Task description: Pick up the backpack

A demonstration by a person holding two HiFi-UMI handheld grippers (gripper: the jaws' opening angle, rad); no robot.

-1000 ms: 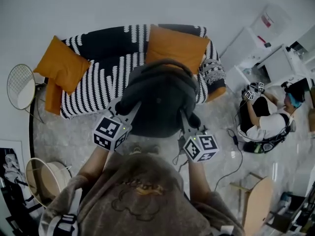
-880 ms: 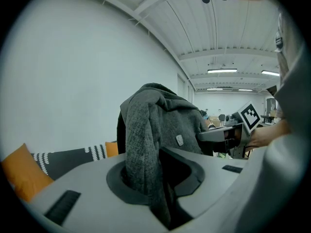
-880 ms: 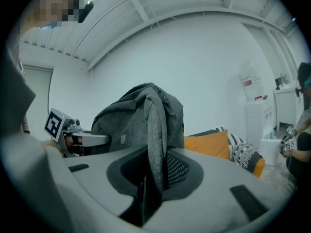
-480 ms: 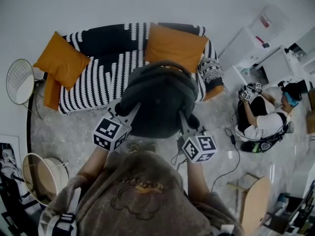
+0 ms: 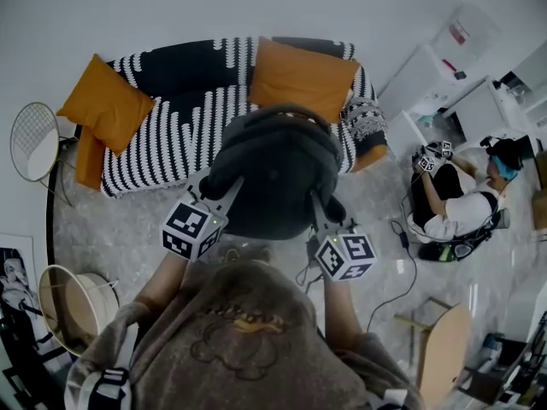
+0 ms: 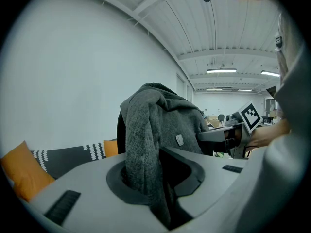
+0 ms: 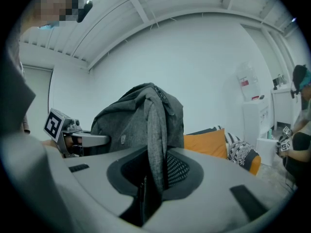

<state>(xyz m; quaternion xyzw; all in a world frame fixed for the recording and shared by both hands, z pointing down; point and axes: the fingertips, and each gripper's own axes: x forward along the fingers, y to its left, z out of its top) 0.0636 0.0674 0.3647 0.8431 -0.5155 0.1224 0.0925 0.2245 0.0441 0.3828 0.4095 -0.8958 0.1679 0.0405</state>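
Observation:
A dark grey backpack [image 5: 275, 169] hangs in the air in front of the person, above the floor before the sofa. My left gripper [image 5: 220, 196] is shut on its left shoulder strap [image 6: 141, 164], which runs up between the jaws to the bag [image 6: 167, 125]. On the other side, my right gripper [image 5: 320, 205] is shut on the right shoulder strap [image 7: 156, 149], with the backpack [image 7: 131, 118] just beyond it. Each gripper view also shows the other gripper's marker cube across the bag.
Behind the bag stands a black-and-white patterned sofa [image 5: 179, 118] with orange cushions [image 5: 303, 79]. A person sits on the floor at the right [image 5: 457, 207] near white cabinets [image 5: 444, 84]. A round wire table [image 5: 34, 148] and a basket [image 5: 73, 306] are at the left. Cables lie on the floor [image 5: 402, 263].
Both grippers and the backpack have shifted slightly together toward the sofa; the grips on the straps are unchanged.

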